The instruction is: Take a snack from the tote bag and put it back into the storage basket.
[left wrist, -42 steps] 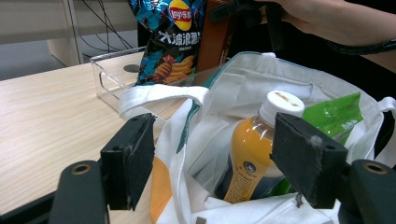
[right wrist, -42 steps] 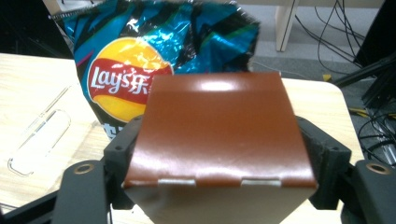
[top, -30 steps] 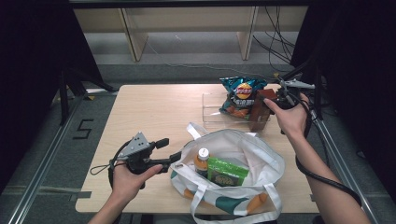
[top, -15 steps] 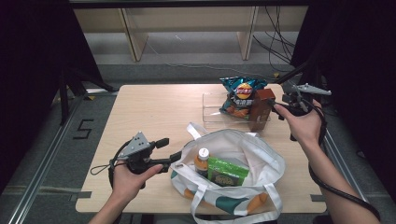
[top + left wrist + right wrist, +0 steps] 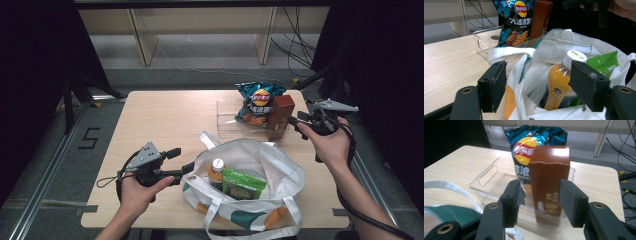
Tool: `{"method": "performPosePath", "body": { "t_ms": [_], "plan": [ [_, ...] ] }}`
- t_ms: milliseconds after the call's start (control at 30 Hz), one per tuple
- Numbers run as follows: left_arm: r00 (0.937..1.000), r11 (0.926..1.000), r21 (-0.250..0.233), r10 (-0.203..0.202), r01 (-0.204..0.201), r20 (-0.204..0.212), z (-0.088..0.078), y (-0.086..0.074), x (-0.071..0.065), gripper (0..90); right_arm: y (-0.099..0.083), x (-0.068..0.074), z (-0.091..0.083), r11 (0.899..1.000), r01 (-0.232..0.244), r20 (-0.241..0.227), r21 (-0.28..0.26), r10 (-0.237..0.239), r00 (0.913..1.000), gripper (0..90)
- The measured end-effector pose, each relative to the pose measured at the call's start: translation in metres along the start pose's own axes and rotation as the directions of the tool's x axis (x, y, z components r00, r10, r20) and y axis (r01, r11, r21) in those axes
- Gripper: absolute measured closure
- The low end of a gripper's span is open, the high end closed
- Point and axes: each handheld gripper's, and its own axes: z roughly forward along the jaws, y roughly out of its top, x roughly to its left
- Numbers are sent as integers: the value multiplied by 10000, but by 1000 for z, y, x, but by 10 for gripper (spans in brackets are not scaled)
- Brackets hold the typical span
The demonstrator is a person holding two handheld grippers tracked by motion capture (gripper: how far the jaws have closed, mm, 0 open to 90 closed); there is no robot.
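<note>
1. Right gripper (image 5: 301, 121) sits in the person's right hand (image 5: 330, 145) at the far right edge of the table (image 5: 165, 120), its jaws partway apart and just now closing in; the brown box (image 5: 279, 116) stands beyond the tips, not between them, and the pads press on nothing
2. From the right gripper view, that brown box (image 5: 549, 180) stands upright in the near corner of a clear plastic tray (image 5: 491, 173), with the blue chip bag (image 5: 530, 145) upright right behind it and touching it
3. Seen from above, the tray (image 5: 227, 112) lies on the far right part of the table, the chip bag (image 5: 257, 100) leaning in it just left of the box
4. Left gripper (image 5: 181, 161) is held low in the left hand (image 5: 137, 192) at the near left, pointing across at the white tote bag (image 5: 280, 170); its jaws stand wide, one to each side of the bag's open rim, and I see no pad pressing the cloth
5. Looking along the left gripper, the tote bag (image 5: 554, 50) gapes open with an orange drink bottle (image 5: 560, 82) upright inside, white cap on, and a green packet (image 5: 607, 62) tucked just beside it
6. From overhead the bottle (image 5: 216, 172) and green packet (image 5: 243, 184) lie side by side in the bag's mouth, well apart from the tray
</note>
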Motion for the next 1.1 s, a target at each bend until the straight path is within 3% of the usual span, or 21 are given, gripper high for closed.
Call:
{"method": "performPosePath", "body": {
  "t_ms": [33, 67, 100, 167, 200, 233, 267, 433, 500, 533, 567, 733, 800, 833, 900, 1000, 1067, 1100],
  "plan": [
    [10000, 10000, 2, 14, -14, 9, 0, 0, 0, 294, -1, 3, -1, 9996, -269, -125, -34, 269, 9996, 539],
    [10000, 10000, 24, 13, -13, -19, 0, 0, 0, 294, -2, 2, -3, 10000, -25, -177, 21, 26, 9998, 543],
    [10000, 10000, 10, 19, -19, 17, 0, 0, 0, 294, -3, 4, -5, 9995, -306, -281, 23, 306, 9991, 545],
    [10000, 10000, 72, 14, -13, -76, 0, 0, 0, 294, -5, 5, -8, 9999, -96, -338, 55, 98, 9994, 553],
    [10000, 10000, 66, 10, -10, -76, 0, 0, 0, 294, -6, 8, -9, 9996, -266, -385, 101, 270, 9989, 555],
    [10000, 10000, 55, 14, -14, -74, 0, 0, 0, 294, -7, 7, -10, 10000, 29, -454, 92, -25, 9990, 558],
    [10000, 10000, 48, 6, -6, -61, 0, 0, 0, 294, -9, 9, -12, 9999, -89, -513, 89, 93, 9986, 560],
    [10000, 10000, 59, 70, -70, -48, 0, 0, -1, 294, -13, 13, -19, 9991, 395, -821, 146, -382, 9959, 580],
    [10000, 10000, -2, 55, -55, 31, 0, 0, -1, 294, -15, 16, -21, 9994, 286, -1023, 197, -265, 9944, 583],
    [10000, 10000, -2, 55, -55, 31, 0, 0, -1, 294, -16, 15, -22, 9978, 619, -1037, 237, -592, 9928, 583],
    [10000, 10000, 3, 37, -37, 12, 0, 0, -1, 294, -17, 18, -24, 9981, 430, -1059, 433, -382, 9936, 589],
    [10000, 10000, 61, 39, -39, -73, 0, 0, -1, 293, -23, 21, -26, 9968, 588, -1110, 536, -525, 9924, 593],
    [9999, 9999, -8, -134, 134, -34, 0, 0, -1, 294, -25, 22, -27, 9964, 645, -1244, 546, -573, 9906, 593],
    [10000, 10000, -4, -84, 84, -25, 0, 0, -1, 294, -25, 21, -29, 9928, 1014, -1293, 632, -926, 9873, 592],
    [10000, 10000, 44, 78, -78, -17, 0, 0, -1, 293, -27, 24, -30, 9944, 845, -1482, 633, -744, 9862, 594],
    [10000, 9999, 86, 54, -53, -57, 0, 0, -1, 293, -29, 29, -34, 9926, 970, -1618, 725, -842, 9832, 593],
    [10000, 10000, 76, 54, -53, -62, 0, 0, -1, 293, -30, 35, -36, 9939, 654, -1746, 883, -492, 9834, 595],
    [10000, 10000, 72, 51, -50, -64, 0, 0, -1, 294, -30, 34, -36, 9918, 1000, -1805, 792, -844, 9799, 595]
  ]
}}
